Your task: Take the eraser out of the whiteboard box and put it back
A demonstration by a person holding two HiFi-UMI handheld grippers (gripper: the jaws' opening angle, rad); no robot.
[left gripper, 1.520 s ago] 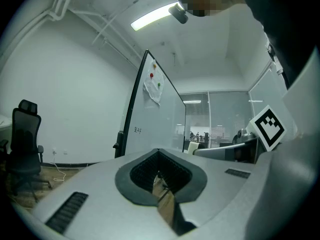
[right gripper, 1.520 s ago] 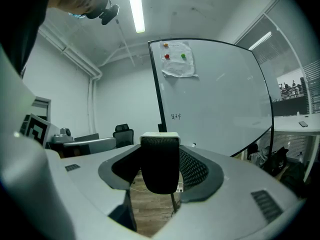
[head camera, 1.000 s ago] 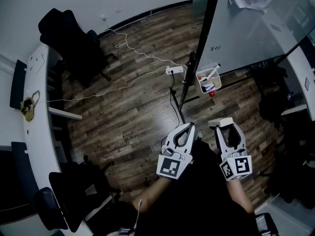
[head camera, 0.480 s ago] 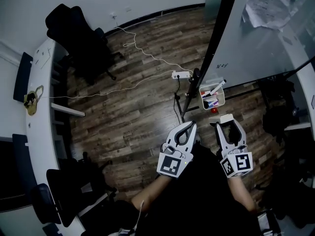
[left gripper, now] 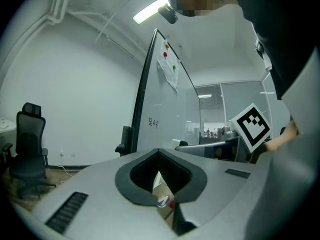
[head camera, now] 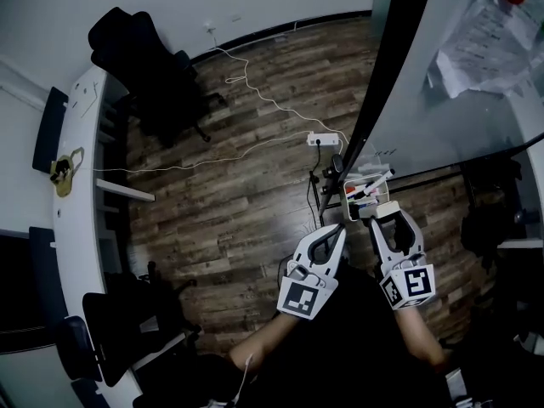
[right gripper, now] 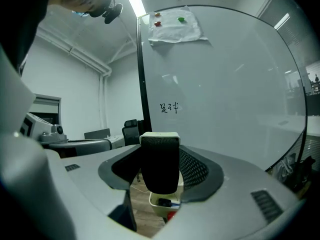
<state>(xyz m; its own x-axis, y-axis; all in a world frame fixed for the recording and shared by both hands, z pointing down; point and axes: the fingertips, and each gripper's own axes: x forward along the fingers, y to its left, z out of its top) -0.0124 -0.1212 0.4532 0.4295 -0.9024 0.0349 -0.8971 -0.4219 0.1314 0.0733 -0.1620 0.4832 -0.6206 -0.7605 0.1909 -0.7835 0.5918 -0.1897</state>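
The head view is dim, with dark corners and bent edges. In both gripper views a ceiling lamp point(left gripper: 150, 11) gives bright, even light.

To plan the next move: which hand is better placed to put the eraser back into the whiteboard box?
Right. The right tongs grip the eraser, with the box just ahead of them; the left tongs are shut and empty.

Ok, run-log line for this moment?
right gripper: shut on eraser | left gripper: shut, empty | eraser: outside whiteboard box, close to it | whiteboard box: markers inside
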